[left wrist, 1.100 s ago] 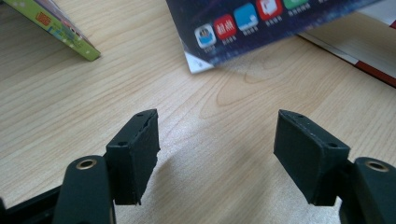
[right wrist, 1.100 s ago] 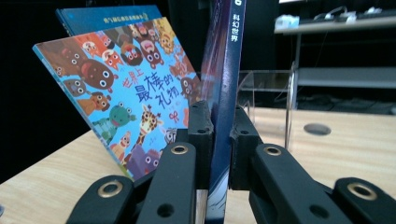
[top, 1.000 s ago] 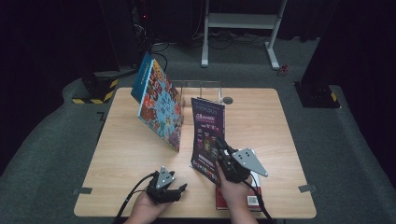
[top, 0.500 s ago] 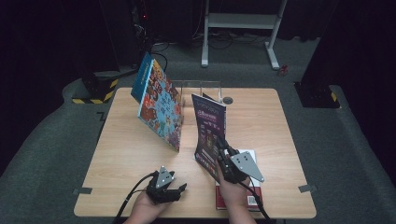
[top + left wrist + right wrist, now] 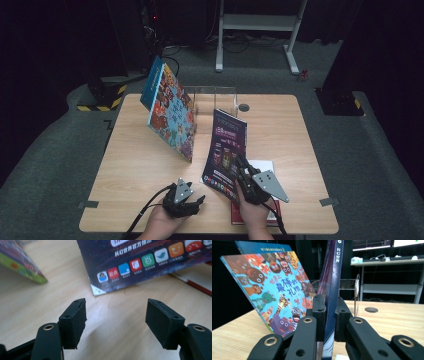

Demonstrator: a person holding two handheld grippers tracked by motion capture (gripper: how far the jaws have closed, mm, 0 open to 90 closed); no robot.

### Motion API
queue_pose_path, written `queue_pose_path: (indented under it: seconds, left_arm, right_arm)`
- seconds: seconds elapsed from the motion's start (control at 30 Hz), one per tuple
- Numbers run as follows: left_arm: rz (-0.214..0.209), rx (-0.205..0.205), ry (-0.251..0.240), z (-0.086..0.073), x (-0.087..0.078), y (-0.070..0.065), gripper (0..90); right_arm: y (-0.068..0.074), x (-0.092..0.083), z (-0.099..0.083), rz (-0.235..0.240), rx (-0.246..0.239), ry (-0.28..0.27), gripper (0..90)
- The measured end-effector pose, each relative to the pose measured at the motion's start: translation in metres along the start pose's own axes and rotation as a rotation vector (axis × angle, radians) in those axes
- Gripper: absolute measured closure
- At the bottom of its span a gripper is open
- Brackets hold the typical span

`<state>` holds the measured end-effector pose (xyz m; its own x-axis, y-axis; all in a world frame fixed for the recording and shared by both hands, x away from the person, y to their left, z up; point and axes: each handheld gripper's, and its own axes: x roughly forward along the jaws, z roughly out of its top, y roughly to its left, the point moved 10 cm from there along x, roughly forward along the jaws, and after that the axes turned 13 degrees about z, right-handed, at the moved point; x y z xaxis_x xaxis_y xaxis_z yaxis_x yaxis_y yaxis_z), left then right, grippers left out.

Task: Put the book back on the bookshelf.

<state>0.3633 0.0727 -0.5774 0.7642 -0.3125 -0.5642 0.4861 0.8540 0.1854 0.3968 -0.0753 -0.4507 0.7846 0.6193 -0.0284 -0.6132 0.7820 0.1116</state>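
Tilted the dark magazine (image 5: pixel 226 150) further upright, right gripper (image 5: pixel 329 315) clamping its spine, left gripper (image 5: pixel 116 322) open; could slip sideways if loosened.

A colourful animal picture book (image 5: pixel 169 114) leans against a clear stand (image 5: pixel 215 102) — a white-and-red book (image 5: pixel 262 167) lies flat nearby.

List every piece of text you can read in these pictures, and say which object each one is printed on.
"科幻世界": on the spine of the dark magazine gripped in the right claw.
"世界上最棒的礼物": on the cover of the colourful picture book.
"超点": on a red icon on the magazine's cover, in the left gripper view.
The remaining cover print and the blue book title are too blurred to read.
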Motion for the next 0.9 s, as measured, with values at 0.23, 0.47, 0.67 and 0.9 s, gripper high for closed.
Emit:
queue_pose_path:
  seconds: [0.23, 0.47, 0.67, 0.9]
  left_arm:
    - [0.005, -0.015, 0.002, 0.011, 0.015, -0.016, 30.5]
    - [0.034, -0.018, 0.036, 0.02, 0.032, -0.02, 29.4]
    - [0.044, -0.051, 0.01, 0.025, 0.034, -0.017, 28.6]
    - [0.072, -0.094, -0.002, 0.026, 0.033, -0.007, 32.7]
  right_arm:
    - [0.013, 0.0, 0.019, 0.028, -0.001, -0.047, 82.8]
    - [0.021, 0.001, 0.022, 0.049, 0.016, -0.063, 82.8]
    - [0.024, 0.001, 0.023, 0.069, 0.019, -0.067, 82.7]
    - [0.028, 0.0, 0.02, 0.084, -0.008, -0.039, 82.1]
